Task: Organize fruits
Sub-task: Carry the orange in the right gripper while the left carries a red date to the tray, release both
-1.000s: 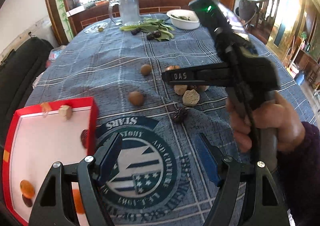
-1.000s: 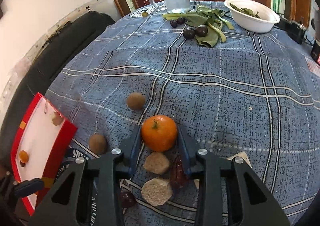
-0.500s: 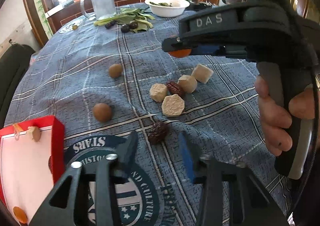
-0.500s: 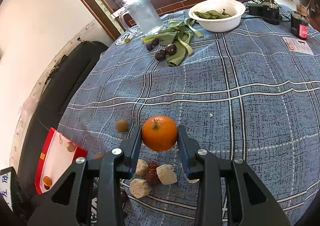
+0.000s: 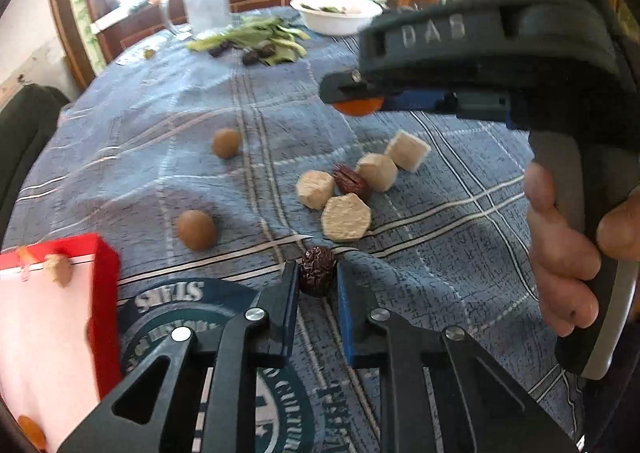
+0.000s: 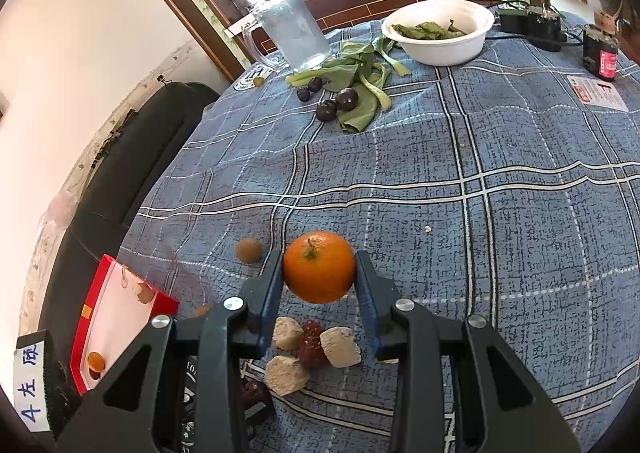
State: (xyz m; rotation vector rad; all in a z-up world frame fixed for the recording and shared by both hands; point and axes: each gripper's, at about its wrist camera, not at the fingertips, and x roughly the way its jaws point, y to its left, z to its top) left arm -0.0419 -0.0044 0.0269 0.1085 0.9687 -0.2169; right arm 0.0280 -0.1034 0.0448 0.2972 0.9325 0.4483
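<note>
My left gripper [image 5: 318,285] is closed around a dark wrinkled red date [image 5: 318,276] that lies on the blue plaid tablecloth. My right gripper [image 6: 319,273] is shut on an orange [image 6: 319,267] and holds it above the table; in the left wrist view the orange [image 5: 357,107] peeks from under the right gripper. A red box [image 5: 52,333] with a white inside lies at the left and holds a few small fruits; it also shows in the right wrist view [image 6: 116,317]. Two brown longans [image 5: 197,229] [image 5: 226,142] lie loose on the cloth.
Several beige blocks [image 5: 346,217] and another red date [image 5: 352,181] lie clustered mid-table. At the far end are dark plums [image 6: 346,99] on green leaves, a white bowl [image 6: 438,31] of greens and a glass jug [image 6: 294,33]. A black sofa [image 6: 132,157] is to the left.
My left gripper has moved forward and closed from wide open onto the dark date. My right gripper has lifted the orange higher above the table.
</note>
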